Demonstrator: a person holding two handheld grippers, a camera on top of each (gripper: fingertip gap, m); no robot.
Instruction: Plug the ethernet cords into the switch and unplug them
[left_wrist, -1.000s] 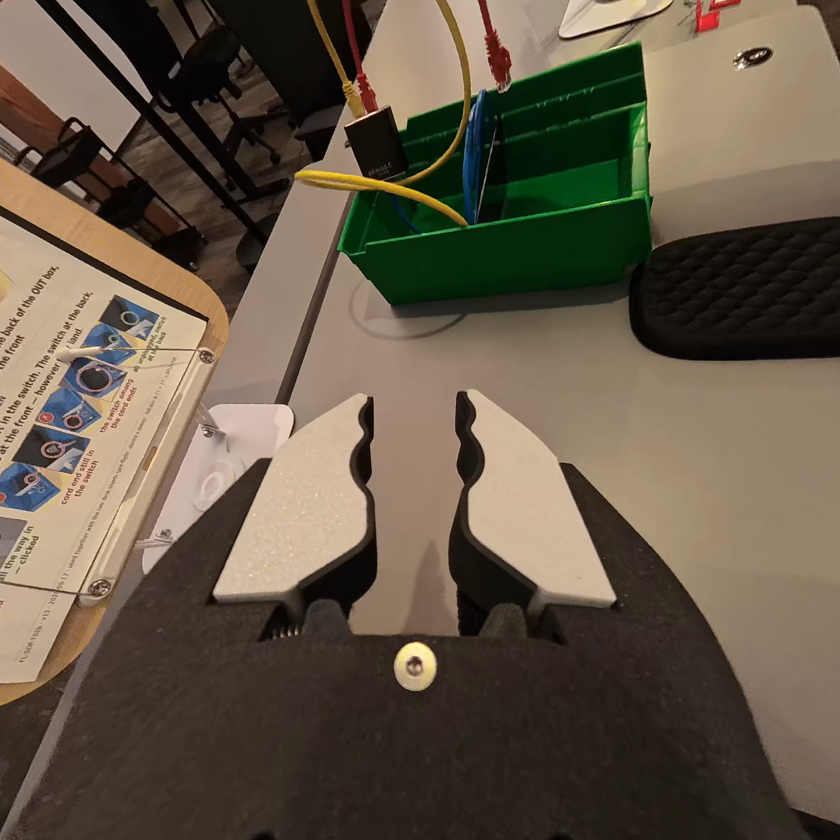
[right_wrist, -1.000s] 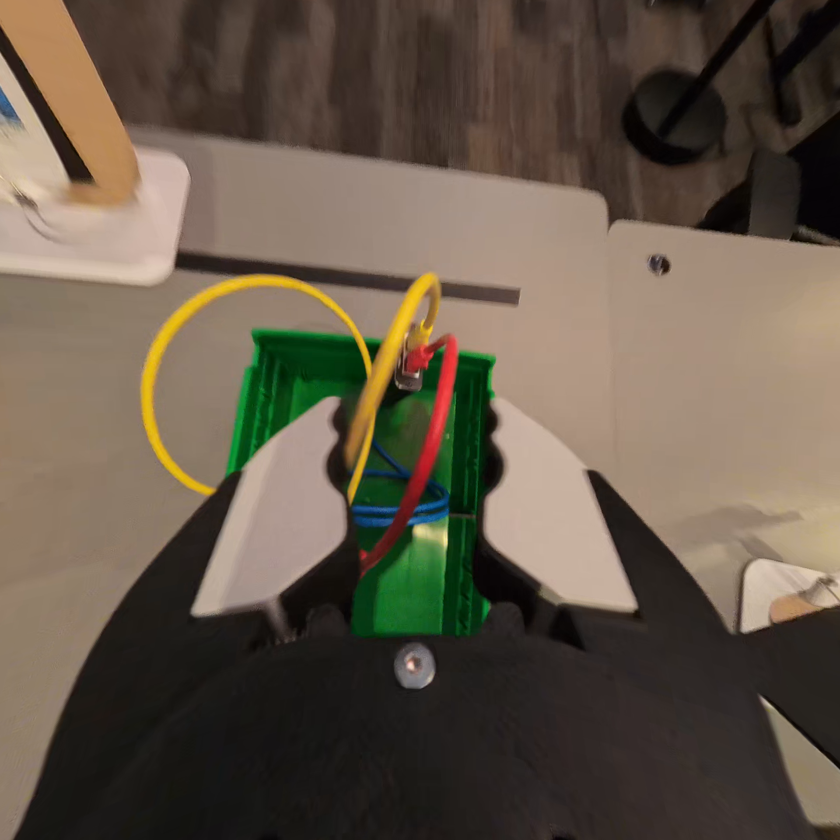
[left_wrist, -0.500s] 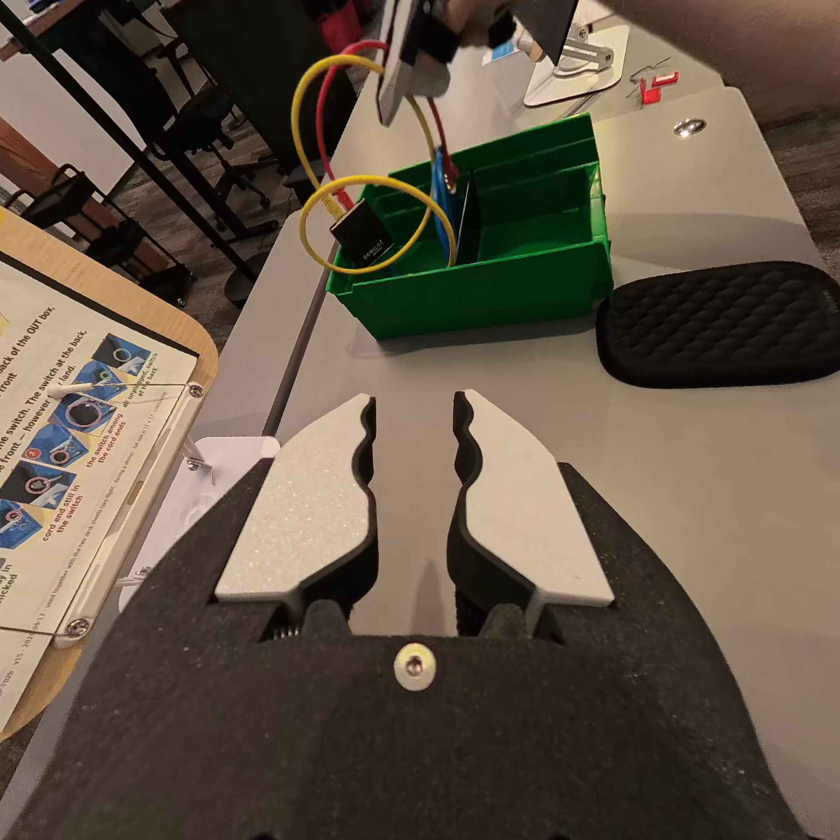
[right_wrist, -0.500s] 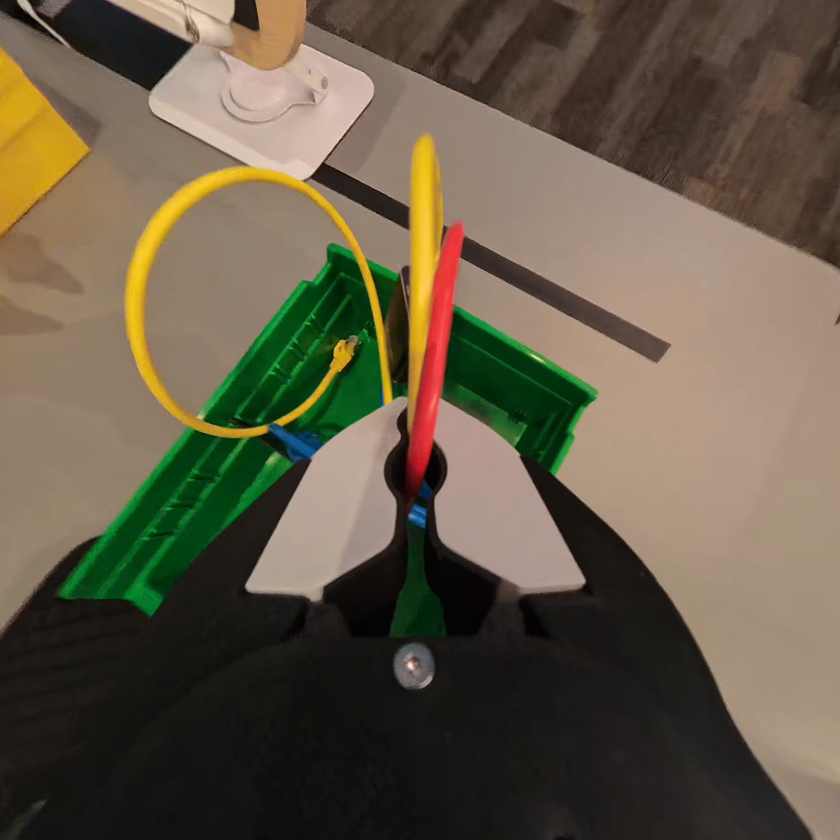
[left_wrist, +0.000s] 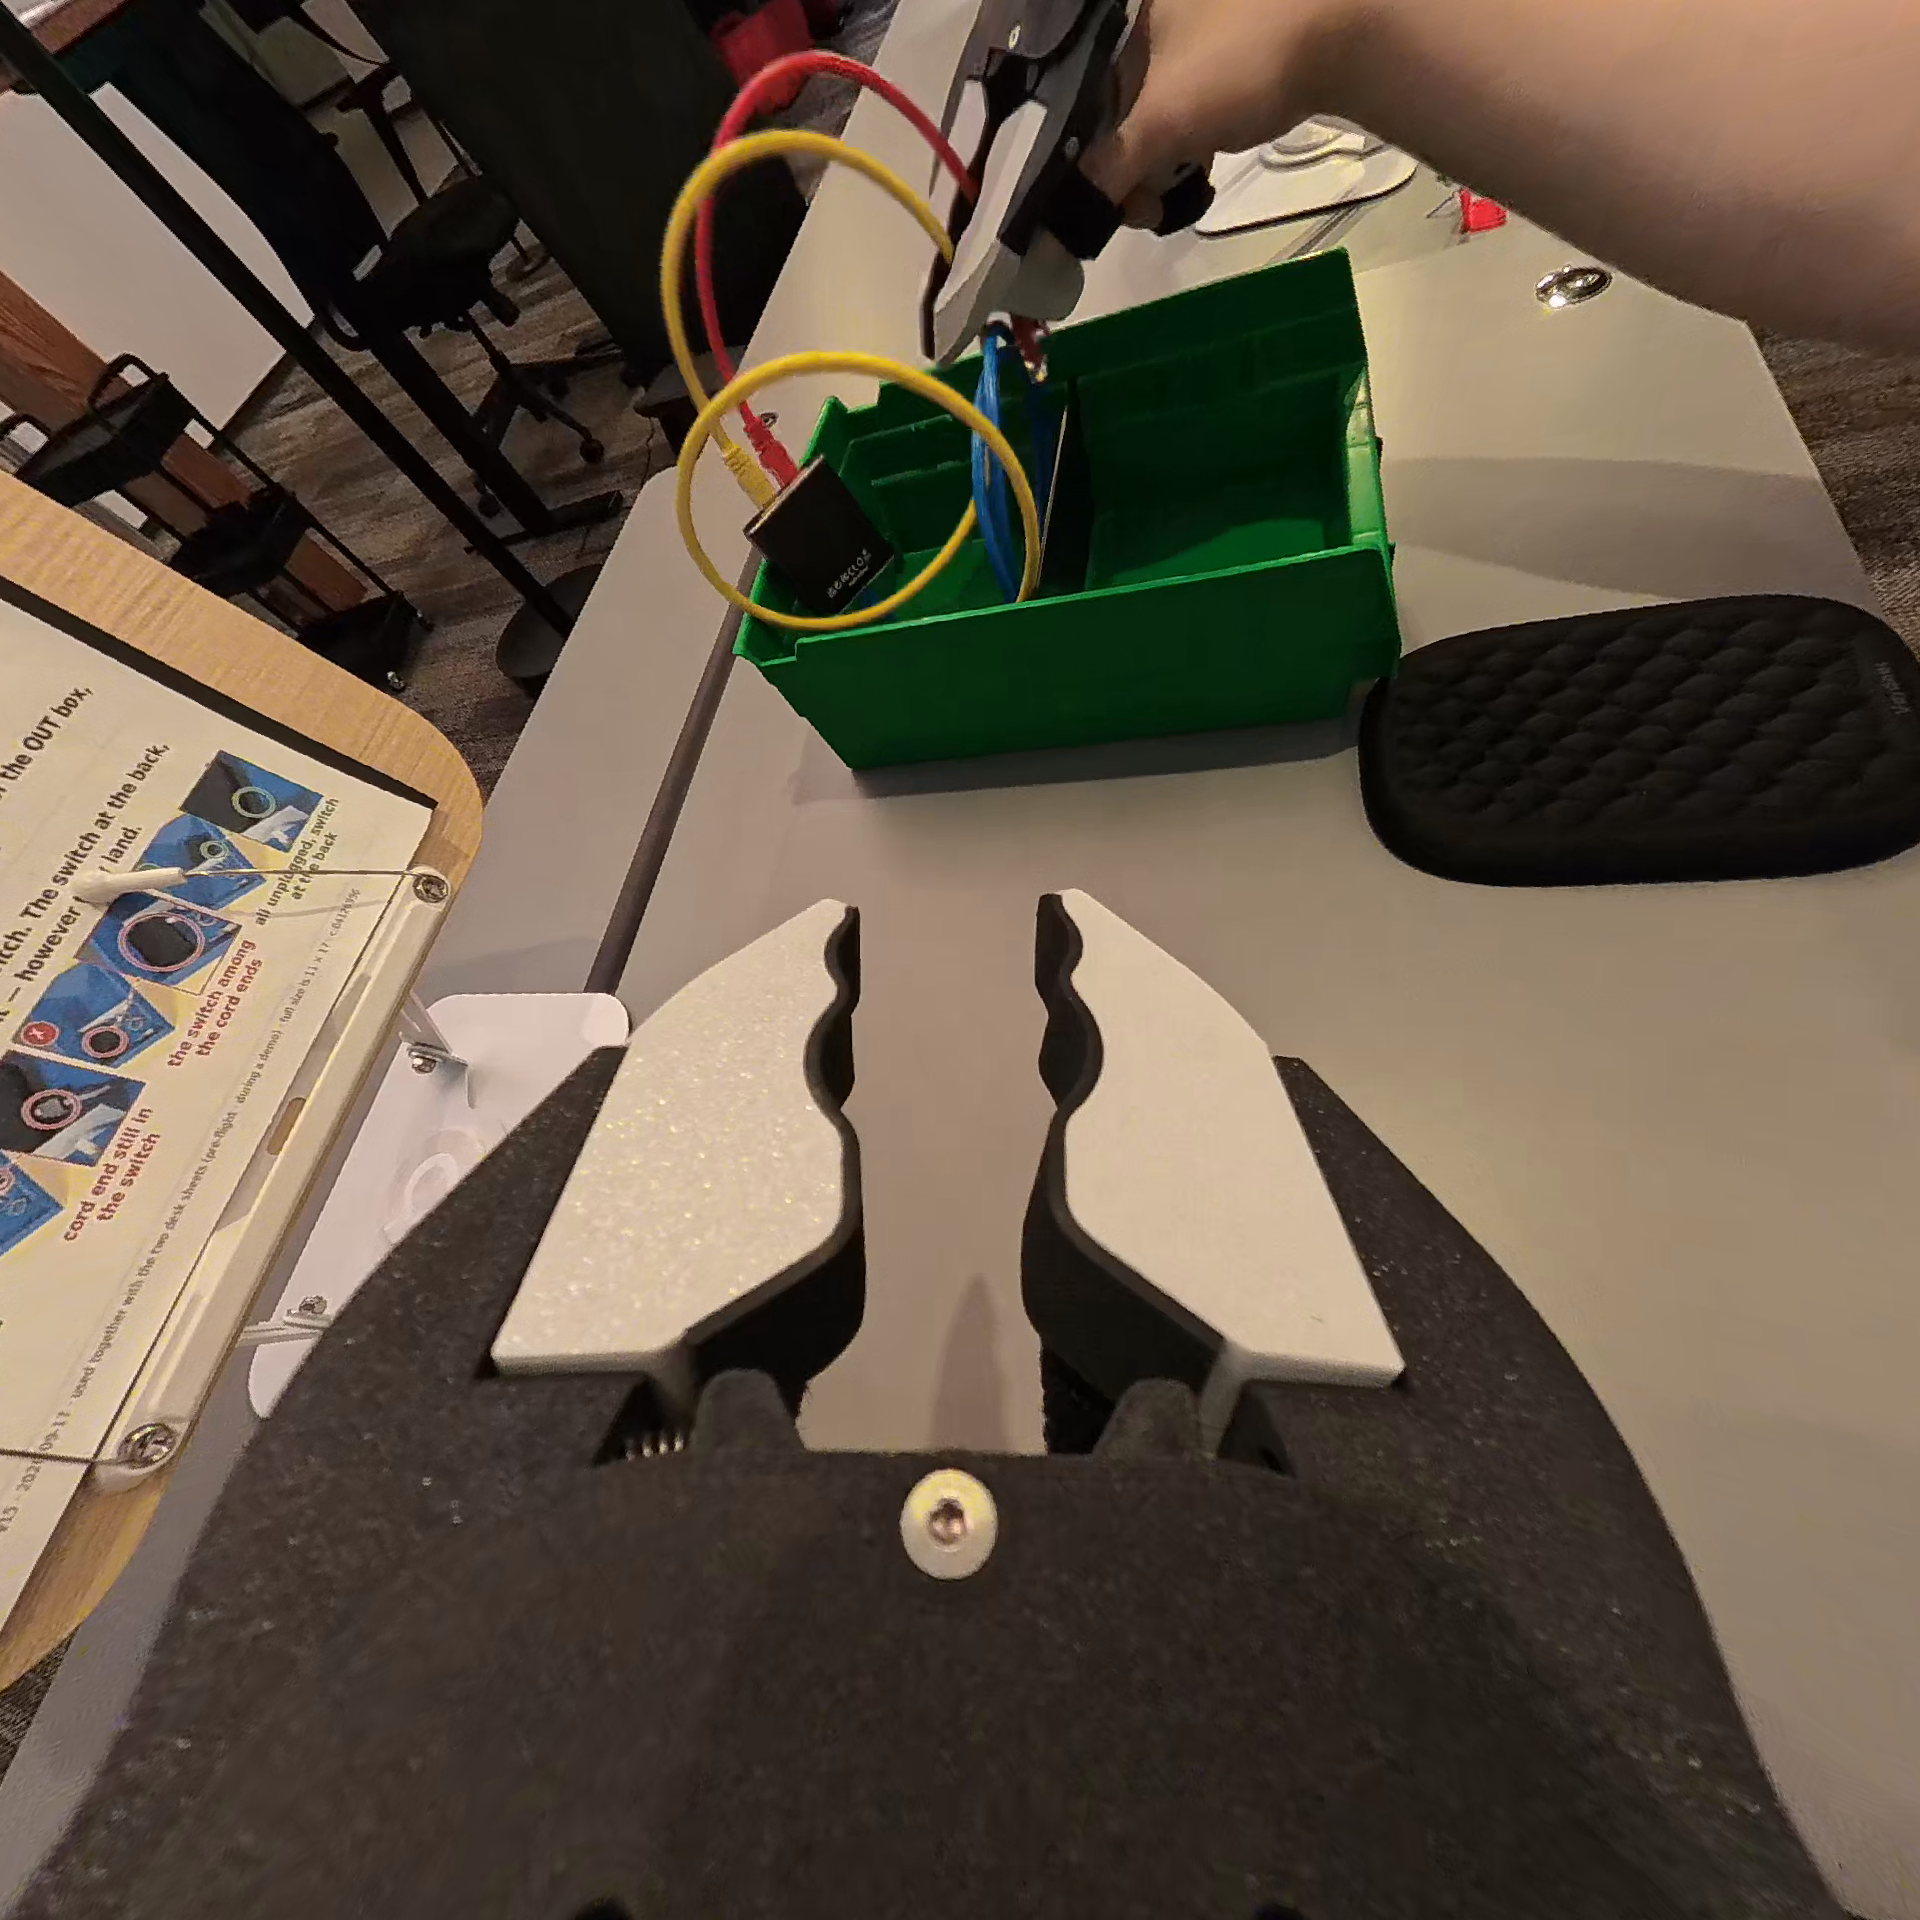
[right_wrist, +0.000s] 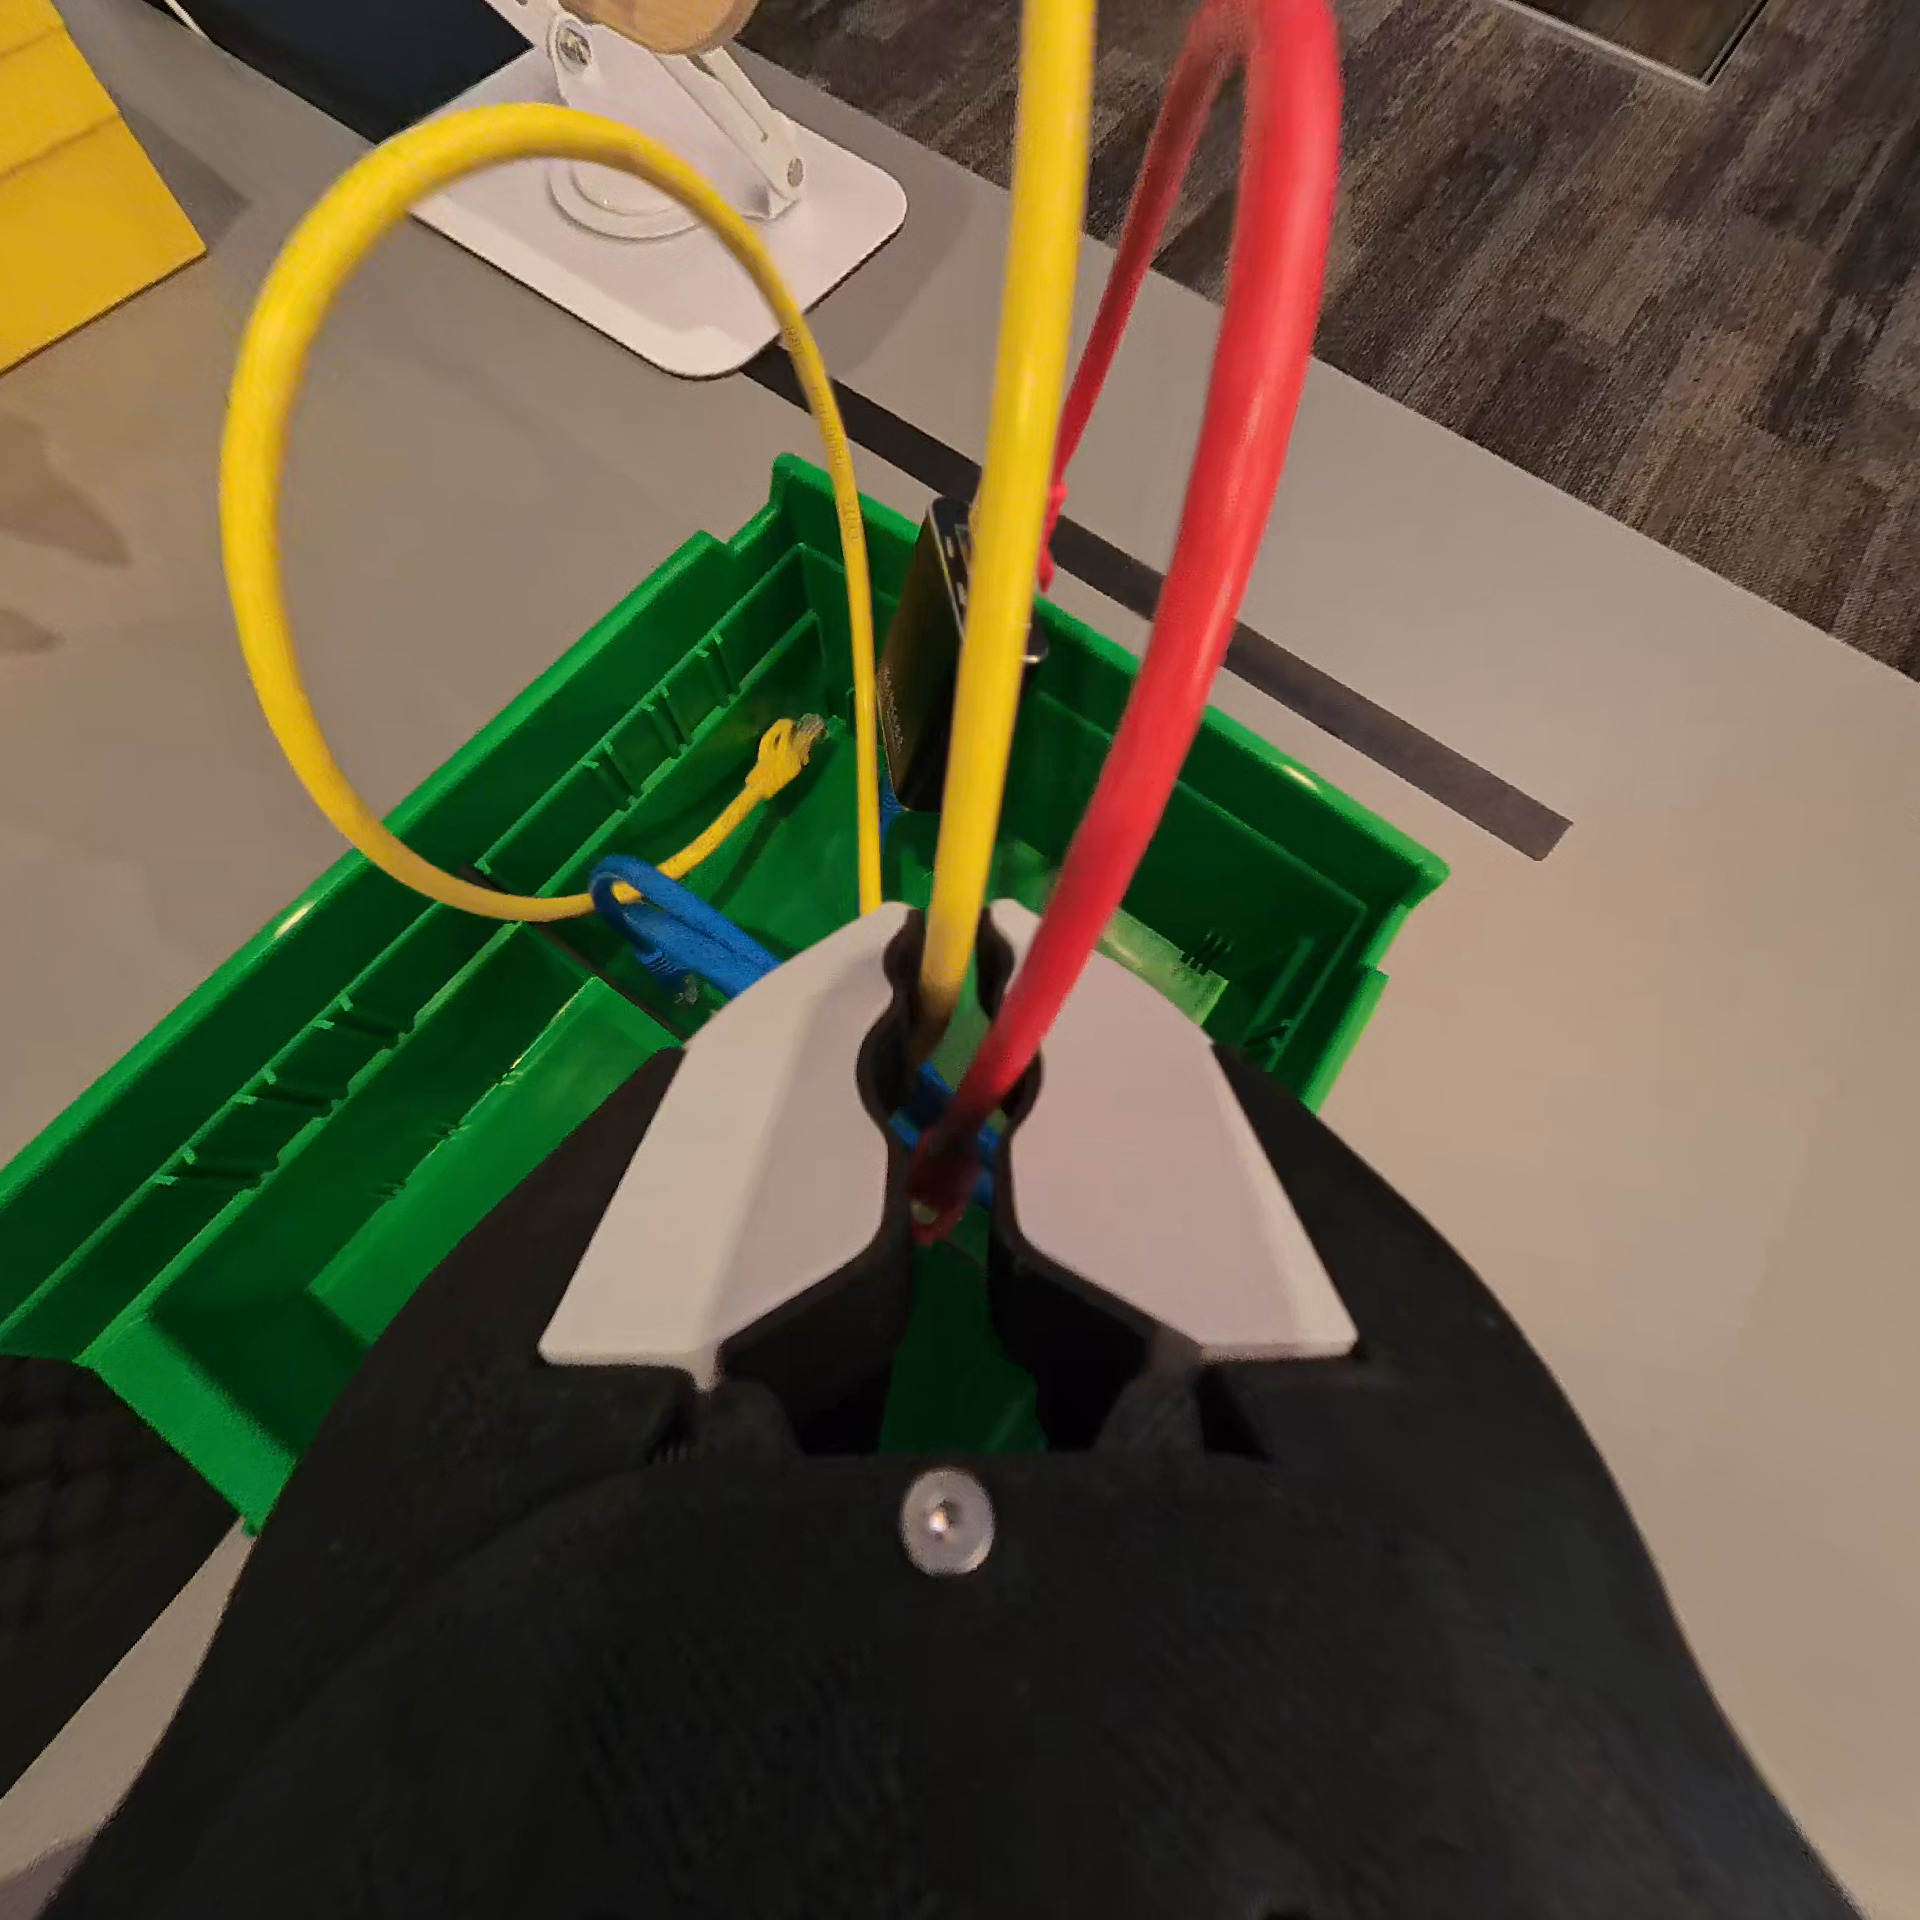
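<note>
My left gripper (left_wrist: 945, 914) is open and empty, low over the grey table (left_wrist: 1455, 1143) in front of a green bin (left_wrist: 1091, 675). My right gripper (right_wrist: 945, 920) hovers over the bin (right_wrist: 260, 1195). It is shut on a yellow cord (right_wrist: 997, 520) at the fingertips and a red cord (right_wrist: 1226, 520) in the notch behind. Both cords loop up and run to a black switch (right_wrist: 925, 665). In the left wrist view the right gripper (left_wrist: 977, 312) holds these loops up, and the switch (left_wrist: 821, 540) hangs tilted at the bin's left end. A blue cord (right_wrist: 675, 925) lies in the bin.
A second yellow loop (right_wrist: 260, 416) ends in a loose plug (right_wrist: 779, 748) inside the bin. A black quilted pad (left_wrist: 1642, 738) lies right of the bin. An instruction sheet on a wooden stand (left_wrist: 156, 987) with a white base (left_wrist: 488, 1049) stands at the left. A person's hand (left_wrist: 1351, 135) holds the right gripper. Some 35 cm of space lies between my two pairs of fingers.
My right gripper closed around the red cord and then the yellow one and lifted them, with the switch hanging below. Its jaws stand slightly wider than half a second ago. The left gripper stayed open.
</note>
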